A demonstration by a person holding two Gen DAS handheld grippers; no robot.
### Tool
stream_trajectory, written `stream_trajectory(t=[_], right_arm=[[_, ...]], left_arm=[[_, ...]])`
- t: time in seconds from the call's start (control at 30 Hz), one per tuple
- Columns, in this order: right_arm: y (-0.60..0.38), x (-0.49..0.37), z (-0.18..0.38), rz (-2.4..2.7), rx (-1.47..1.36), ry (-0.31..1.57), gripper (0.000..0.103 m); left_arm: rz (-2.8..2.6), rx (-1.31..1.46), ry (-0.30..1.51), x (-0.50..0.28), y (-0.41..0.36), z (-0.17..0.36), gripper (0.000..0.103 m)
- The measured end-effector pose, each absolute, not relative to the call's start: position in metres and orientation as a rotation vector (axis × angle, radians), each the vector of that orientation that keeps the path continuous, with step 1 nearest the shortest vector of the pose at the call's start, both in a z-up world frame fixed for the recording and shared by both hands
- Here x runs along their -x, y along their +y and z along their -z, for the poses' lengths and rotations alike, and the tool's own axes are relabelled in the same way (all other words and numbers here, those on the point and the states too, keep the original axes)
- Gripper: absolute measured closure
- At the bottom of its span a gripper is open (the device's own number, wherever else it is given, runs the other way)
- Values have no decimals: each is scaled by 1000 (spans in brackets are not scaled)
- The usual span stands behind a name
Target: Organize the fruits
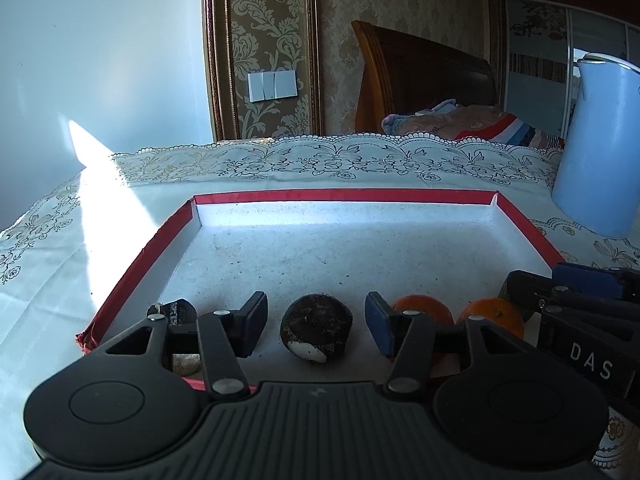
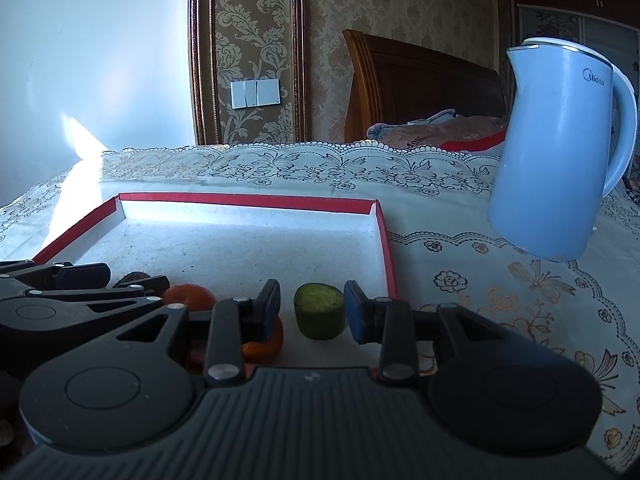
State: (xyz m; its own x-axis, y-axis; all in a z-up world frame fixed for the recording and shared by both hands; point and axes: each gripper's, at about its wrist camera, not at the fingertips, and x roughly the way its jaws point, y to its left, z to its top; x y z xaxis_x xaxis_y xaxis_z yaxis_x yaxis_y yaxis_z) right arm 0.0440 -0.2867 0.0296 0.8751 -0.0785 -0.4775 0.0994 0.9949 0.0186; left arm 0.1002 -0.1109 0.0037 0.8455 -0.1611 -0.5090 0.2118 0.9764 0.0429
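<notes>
A shallow red-rimmed tray (image 1: pixel 136 256) with a white floor lies on the table; it also shows in the right wrist view (image 2: pixel 384 240). In its near part lie a dark brown fruit (image 1: pixel 316 326), two oranges (image 1: pixel 424 308) (image 1: pixel 496 316) and another dark fruit (image 1: pixel 176 312) at the left. My left gripper (image 1: pixel 316 322) is open, its jaws on either side of the dark brown fruit, apart from it. My right gripper (image 2: pixel 312 312) is open around a green cut fruit (image 2: pixel 319 314), not touching it. Oranges (image 2: pixel 188 298) (image 2: pixel 268 344) lie to its left.
A blue electric kettle (image 2: pixel 556 148) stands on the lace tablecloth (image 2: pixel 480 280) to the right of the tray. The right gripper's body shows in the left wrist view (image 1: pixel 580 320). A bed headboard and wall lie beyond the table.
</notes>
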Motion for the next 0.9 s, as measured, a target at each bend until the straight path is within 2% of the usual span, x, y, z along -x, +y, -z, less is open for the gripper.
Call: stream_trajectory(t=[0.13, 0.23, 0.37, 0.43, 0.9], right_arm=[[-294, -34, -34, 95, -83, 464, 70], [-298, -17, -38, 77, -117, 422, 70], [-299, 7, -37, 20, -153, 405, 70], [-297, 15, -32, -20, -161, 430, 70], [-252, 15, -18, -117, -33, 566, 70]], left_arm=[[209, -54, 479, -89, -99, -17, 43], [217, -23, 430, -72, -82, -28, 30], [214, 12, 396, -48, -48, -36, 28], [188, 14, 408, -40, -32, -33, 23], [126, 37, 490, -24, 21, 0, 23]])
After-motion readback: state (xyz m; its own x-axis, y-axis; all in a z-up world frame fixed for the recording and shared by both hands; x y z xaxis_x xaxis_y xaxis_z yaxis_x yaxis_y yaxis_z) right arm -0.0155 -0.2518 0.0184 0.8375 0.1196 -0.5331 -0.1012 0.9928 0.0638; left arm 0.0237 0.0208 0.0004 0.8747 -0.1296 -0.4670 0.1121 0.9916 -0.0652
